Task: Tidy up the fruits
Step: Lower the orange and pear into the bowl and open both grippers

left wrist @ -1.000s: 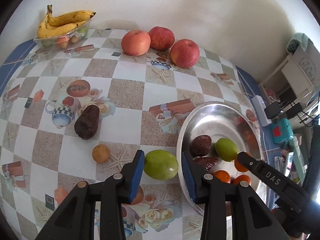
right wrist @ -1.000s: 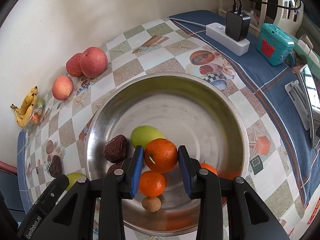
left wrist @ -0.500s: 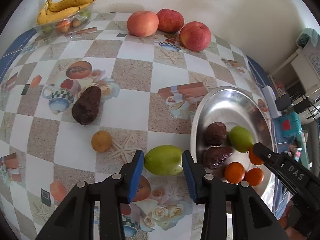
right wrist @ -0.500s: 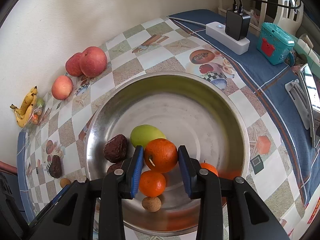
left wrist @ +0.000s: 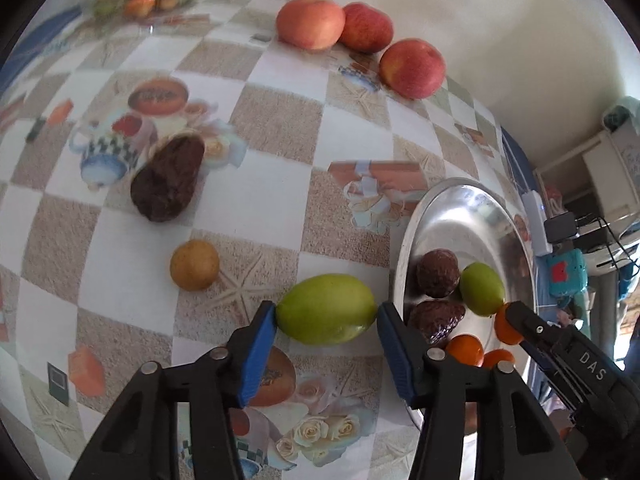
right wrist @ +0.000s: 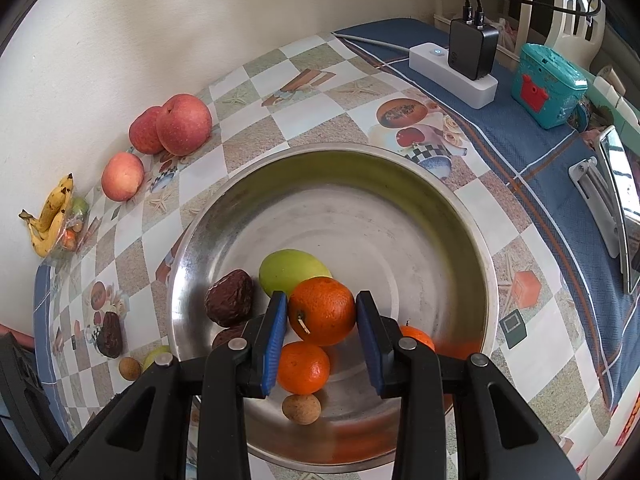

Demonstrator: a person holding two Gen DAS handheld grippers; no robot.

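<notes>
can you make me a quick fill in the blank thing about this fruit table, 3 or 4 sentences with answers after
1. The left gripper has its fingers on either side of a ____ fruit lying on the tablecloth.
2. The right gripper brackets an orange over the metal ____.
3. ____ apples sit by the wall.
4. The bananas lie on a clear plastic ____.

Missing words: green; bowl; three; tray

Three apples (left wrist: 310, 22), two green mangoes (left wrist: 326, 309), four oranges (right wrist: 322, 311).
</notes>
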